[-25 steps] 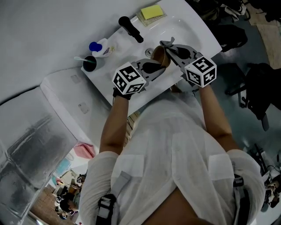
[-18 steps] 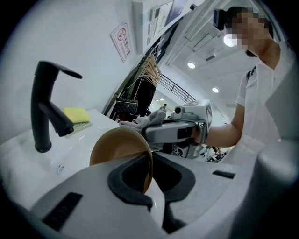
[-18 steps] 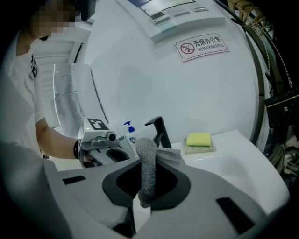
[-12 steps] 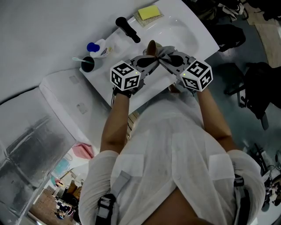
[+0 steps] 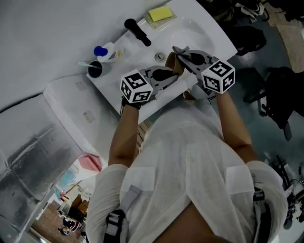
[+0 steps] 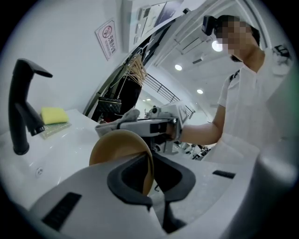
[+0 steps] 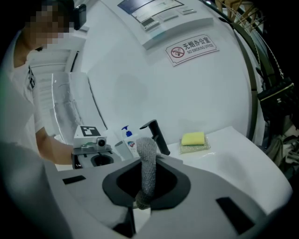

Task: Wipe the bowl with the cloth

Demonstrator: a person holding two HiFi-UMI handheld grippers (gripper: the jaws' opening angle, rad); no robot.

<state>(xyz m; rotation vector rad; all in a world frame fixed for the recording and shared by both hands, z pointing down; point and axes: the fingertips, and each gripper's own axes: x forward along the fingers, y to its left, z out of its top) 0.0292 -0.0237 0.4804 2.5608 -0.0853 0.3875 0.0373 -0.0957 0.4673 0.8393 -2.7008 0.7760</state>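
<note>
Bowl (image 6: 119,147) pinched at rim by left gripper (image 6: 149,186); cloth (image 7: 148,158) pinched by right gripper (image 7: 142,196).
Bowl held over sink (image 5: 199,31), cloth at its 12 o'clock; cloth should be pressed inside and swept round.

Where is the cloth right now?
In the right gripper view the cloth stands clamped in the right tongs, beside the bowl above the sink.

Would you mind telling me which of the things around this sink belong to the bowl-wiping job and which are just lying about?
In the job: bowl, clamped in the left hand-held gripper; grey cloth, clamped in the right hand-held gripper.
Just lying about: black faucet; yellow sponge; blue-capped bottle; dark cup.
</note>
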